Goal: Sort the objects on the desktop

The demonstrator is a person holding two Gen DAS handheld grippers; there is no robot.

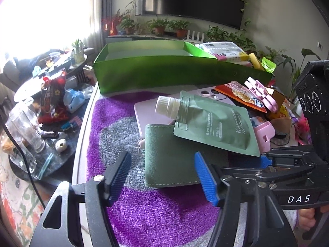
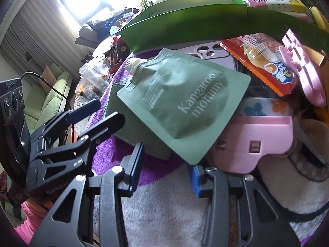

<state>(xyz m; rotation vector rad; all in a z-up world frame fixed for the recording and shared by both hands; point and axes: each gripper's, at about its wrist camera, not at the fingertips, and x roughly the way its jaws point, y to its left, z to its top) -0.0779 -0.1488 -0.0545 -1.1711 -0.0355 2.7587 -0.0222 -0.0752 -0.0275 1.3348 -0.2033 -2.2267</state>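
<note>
A purple and grey towel [image 1: 156,212] covers a cluttered living-room table, where the left gripper [image 1: 164,177] and right gripper [image 2: 164,170] hover half-open, empty, near a green pouch [image 2: 183,100].

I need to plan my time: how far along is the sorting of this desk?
Early. Done: a white packet and a few items sit in the green box's right end. In hand: nothing; the left claw straddles the green felt pouch, the right claw nears the spouted sachet. Left: phone case, snack packet, pink clips.
</note>
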